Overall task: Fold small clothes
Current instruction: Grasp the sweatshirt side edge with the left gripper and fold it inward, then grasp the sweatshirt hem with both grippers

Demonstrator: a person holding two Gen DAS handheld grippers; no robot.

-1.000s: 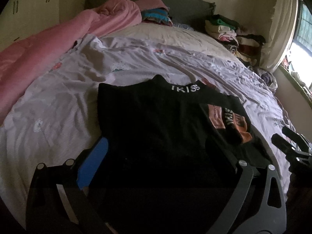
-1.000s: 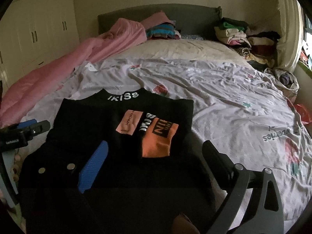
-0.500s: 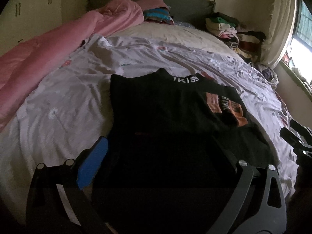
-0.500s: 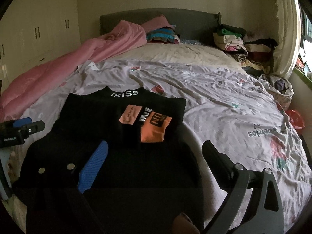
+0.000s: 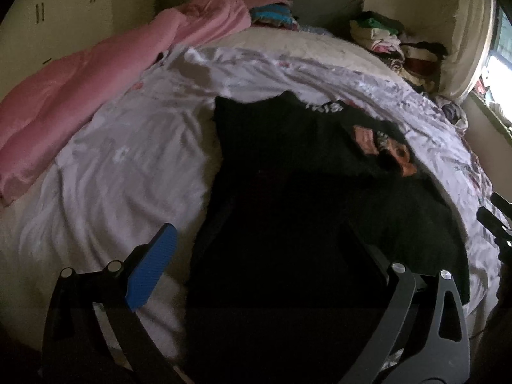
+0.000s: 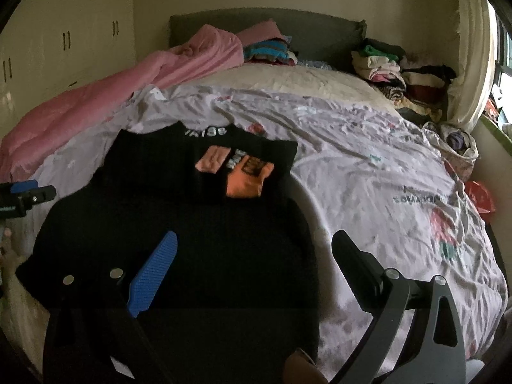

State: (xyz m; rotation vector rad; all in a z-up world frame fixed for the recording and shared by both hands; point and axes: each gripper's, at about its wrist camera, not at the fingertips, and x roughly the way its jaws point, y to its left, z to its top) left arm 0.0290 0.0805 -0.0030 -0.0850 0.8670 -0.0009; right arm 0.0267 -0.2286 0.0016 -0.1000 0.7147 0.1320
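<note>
A black top (image 5: 288, 192) with white letters at the collar and an orange patch (image 6: 246, 176) lies flat on the pale bedsheet (image 5: 128, 166). It also shows in the right wrist view (image 6: 192, 240). My left gripper (image 5: 256, 240) is open and empty, hovering over the top's lower left part. My right gripper (image 6: 252, 246) is open and empty over its lower right part. Each gripper shows at the edge of the other's view: the right gripper (image 5: 496, 220) and the left gripper (image 6: 25, 195).
A pink duvet (image 6: 112, 102) runs along the bed's left side. Stacks of folded clothes (image 6: 393, 70) sit by the grey headboard (image 6: 288, 28), and more clothes (image 6: 268, 51) lie beside the pillows. A window and curtain are at the right, wardrobes at the left.
Both grippers have drawn back and up from the top, so the garment looks smaller and farther. Both stay open; the top has not moved.
</note>
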